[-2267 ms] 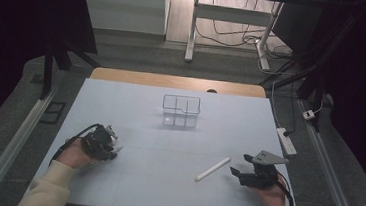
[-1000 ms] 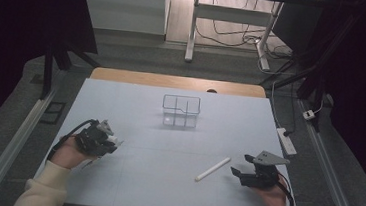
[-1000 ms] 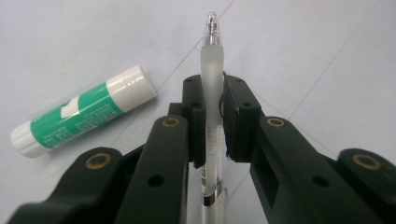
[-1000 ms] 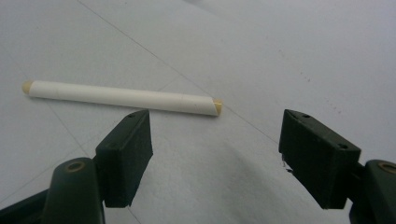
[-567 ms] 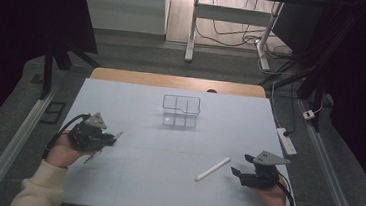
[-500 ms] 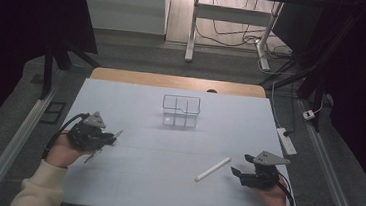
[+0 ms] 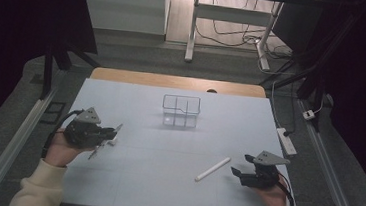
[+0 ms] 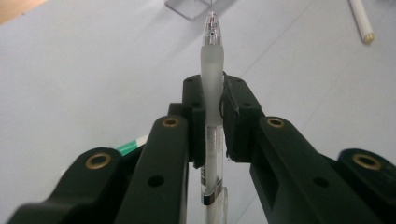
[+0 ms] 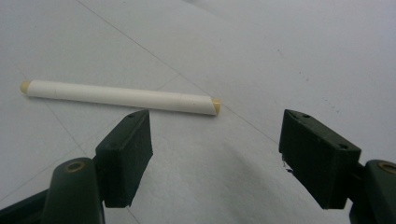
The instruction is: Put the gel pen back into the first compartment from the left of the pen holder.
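1. Pen (image 8: 212,100) was held pinched between the jaws of the left gripper (image 7: 110,138), raised off the table (image 7: 139,179) at its left side.
2. Its long axis was seen running along the jaws, tip pointing forward past them toward the clear organizer (image 7: 181,111), which stood well apart at the table's far middle.
3. The right gripper (image 7: 240,174) was kept low at the right with its jaws wide and nothing between them.
4. A white stick (image 9: 119,97) was seen lying crosswise just ahead of those jaws, apart from them; the right hand (image 7: 270,198) was judged much the nearer to it.
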`<state>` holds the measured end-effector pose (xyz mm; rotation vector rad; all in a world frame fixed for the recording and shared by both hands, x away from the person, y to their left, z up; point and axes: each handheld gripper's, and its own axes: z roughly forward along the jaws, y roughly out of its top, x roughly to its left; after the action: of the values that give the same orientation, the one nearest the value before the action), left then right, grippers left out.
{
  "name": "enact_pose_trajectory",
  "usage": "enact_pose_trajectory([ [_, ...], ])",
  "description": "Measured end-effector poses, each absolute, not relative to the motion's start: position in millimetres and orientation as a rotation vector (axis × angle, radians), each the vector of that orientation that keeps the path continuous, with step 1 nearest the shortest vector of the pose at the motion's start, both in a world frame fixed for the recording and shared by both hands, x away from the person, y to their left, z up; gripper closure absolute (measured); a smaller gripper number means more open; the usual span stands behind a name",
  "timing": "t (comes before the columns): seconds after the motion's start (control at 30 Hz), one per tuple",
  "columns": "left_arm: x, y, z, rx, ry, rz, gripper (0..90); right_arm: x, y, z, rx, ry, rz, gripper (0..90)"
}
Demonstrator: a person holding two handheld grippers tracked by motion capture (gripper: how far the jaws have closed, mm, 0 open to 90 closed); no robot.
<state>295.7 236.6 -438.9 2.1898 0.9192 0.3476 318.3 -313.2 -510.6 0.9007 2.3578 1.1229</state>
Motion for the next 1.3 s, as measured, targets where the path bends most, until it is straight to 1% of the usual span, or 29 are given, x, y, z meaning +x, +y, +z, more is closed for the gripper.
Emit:
enact_pose_trajectory([
  [0.47, 300, 233, -431, 2.049, 0.915, 0.392, 80.0, 318, -314, -510, 0.907, 2.352, 1.142, 25.0],
  [0.7, 318, 224, -420, 1.972, 0.884, 0.364, 79.9, 318, -314, -510, 0.907, 2.349, 1.142, 25.0],
  [1.07, 343, 201, -409, 1.925, 0.838, 0.341, 79.9, 318, -317, -509, 0.908, 2.338, 1.151, 24.9],
  [1.3, 362, 190, -402, 1.909, 0.833, 0.354, 79.9, 317, -317, -508, 0.914, 2.331, 1.142, 24.9],
])
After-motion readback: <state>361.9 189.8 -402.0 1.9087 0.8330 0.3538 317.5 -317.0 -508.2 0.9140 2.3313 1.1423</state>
